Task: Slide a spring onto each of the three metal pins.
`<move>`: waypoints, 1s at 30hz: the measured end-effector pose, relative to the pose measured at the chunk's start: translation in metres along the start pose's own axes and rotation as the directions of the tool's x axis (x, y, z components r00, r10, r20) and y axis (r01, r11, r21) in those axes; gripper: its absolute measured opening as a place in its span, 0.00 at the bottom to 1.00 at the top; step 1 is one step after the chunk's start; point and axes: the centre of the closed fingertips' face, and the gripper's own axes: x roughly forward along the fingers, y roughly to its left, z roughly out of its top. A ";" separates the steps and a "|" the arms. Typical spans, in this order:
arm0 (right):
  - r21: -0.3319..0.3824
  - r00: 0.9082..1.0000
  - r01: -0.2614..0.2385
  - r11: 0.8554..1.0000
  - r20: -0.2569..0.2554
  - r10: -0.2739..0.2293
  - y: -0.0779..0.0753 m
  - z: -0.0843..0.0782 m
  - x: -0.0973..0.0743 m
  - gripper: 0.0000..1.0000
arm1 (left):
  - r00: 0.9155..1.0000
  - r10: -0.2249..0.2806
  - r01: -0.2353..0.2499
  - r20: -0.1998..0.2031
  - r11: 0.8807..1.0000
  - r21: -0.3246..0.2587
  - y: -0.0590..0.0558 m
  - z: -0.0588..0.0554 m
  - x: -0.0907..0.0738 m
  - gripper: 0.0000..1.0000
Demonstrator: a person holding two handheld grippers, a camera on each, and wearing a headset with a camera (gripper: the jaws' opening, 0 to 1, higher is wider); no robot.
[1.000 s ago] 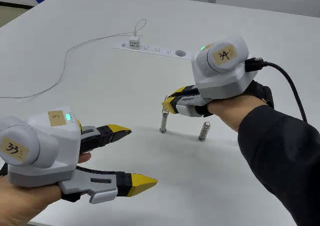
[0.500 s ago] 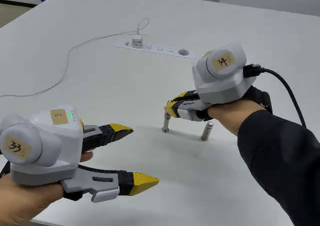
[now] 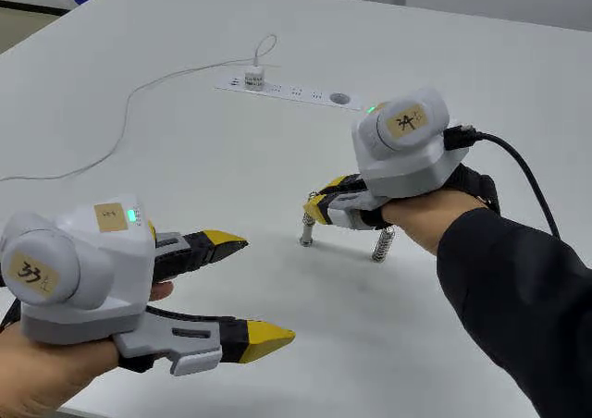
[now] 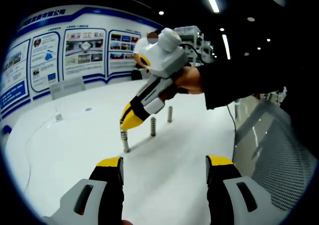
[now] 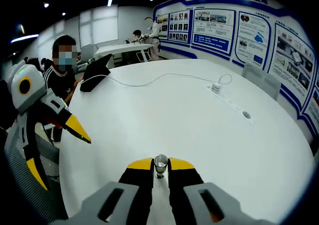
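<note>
Right gripper [image 3: 313,201]: my jaws are pinched on a spring [image 5: 160,161], held upright between the yellow tips
Spring: right at the top of the first pin [image 3: 305,231]; I cannot tell whether it is over it
Left gripper [image 3: 259,288]: my jaws are spread, holding nothing, low over the white table [image 3: 185,159], well apart from the pins
Second pin [image 3: 380,243]: wears a spring, just beside my right hand
Third pin [image 4: 170,114]: behind the others, too small to judge

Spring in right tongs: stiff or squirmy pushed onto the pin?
Likely springy, may bow sideways: the spring is a thin open coil pinched by the right tongs. The pin stands free and slender, so off-axis pushing may tip it.
</note>
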 end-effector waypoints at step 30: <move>-0.004 0.995 -0.010 1.000 -0.103 0.009 -0.002 -0.034 0.024 0.13 | 1.000 0.009 -0.009 -0.001 1.000 -0.001 0.003 0.000 0.000 0.68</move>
